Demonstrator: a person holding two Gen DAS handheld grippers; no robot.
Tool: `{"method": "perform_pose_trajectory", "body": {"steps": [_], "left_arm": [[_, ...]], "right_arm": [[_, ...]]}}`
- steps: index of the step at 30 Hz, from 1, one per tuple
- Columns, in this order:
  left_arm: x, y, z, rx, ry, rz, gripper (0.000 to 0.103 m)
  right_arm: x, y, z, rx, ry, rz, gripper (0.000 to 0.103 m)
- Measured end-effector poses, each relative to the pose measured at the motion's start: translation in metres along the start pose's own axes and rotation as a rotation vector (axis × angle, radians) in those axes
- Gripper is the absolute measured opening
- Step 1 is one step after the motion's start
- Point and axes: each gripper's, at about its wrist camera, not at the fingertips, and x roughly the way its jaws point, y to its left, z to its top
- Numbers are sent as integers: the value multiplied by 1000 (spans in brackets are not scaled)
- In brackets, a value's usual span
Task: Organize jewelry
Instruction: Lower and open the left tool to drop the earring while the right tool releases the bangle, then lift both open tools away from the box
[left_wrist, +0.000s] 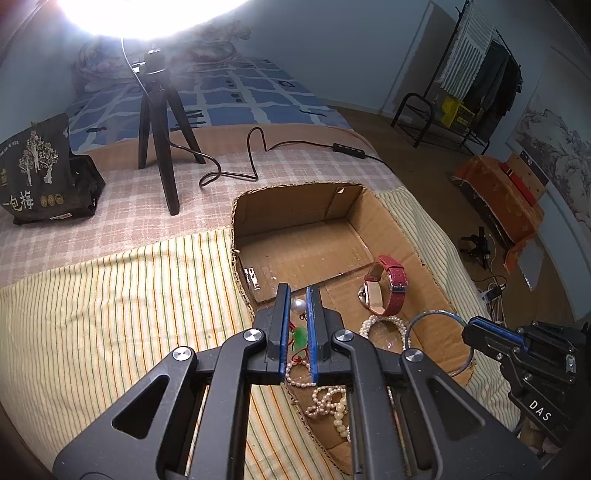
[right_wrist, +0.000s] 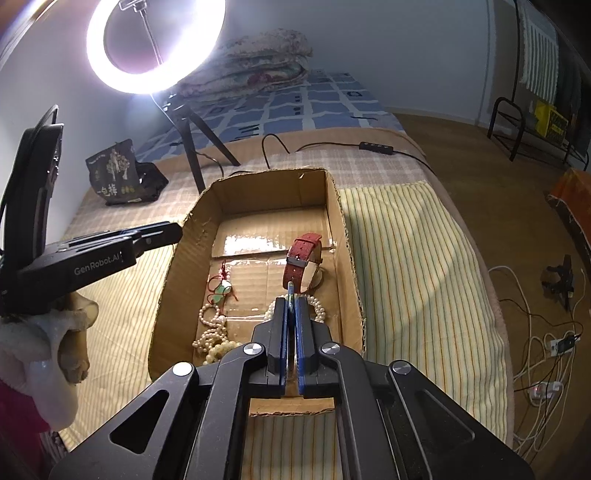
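Jewelry lies in the box on our striped cloth.
Inside it sit a red watch, a pearl bracelet, pearl strands and a jade charm. Our right gripper is clamped on a thin bangle. Our left gripper is nearly closed, a pearl earring between its pads; we cannot tell if it is gripped.
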Motion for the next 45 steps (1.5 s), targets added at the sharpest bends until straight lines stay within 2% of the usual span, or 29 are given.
{"method": "perform_pose_trajectory", "body": {"steps": [8,10,11,12,13,14,15,30,45], "left_arm": [[-4,0,1,-1,-24,7,7],[-5,-1,1,3,-32,20,10],[-5,-1,2,3,-34,27,33],[-6,0,2,-4,-36,31,47],[-7,1,2,-11,-45,31,66],[-9,1,2,-16,-61,35,69],[-10,1,2,-14,-68,43,69],[-19,-2,4,-5,-71,53,69],[-75,-4,1,41,-143,80,69]], "right_arm": [[0,6,-1,-23,0,2,3],[1,7,-1,-30,-2,-3,7],[1,7,-1,-32,-3,-5,19],[0,7,-1,-34,-7,-4,39],[-1,7,-1,-34,-15,-3,50],[-2,7,-1,-33,-24,-5,67],[-3,8,-1,-32,-40,-9,73],[-10,19,1,-72,-50,-92,73],[-49,38,5,-80,-120,-121,73]]}}
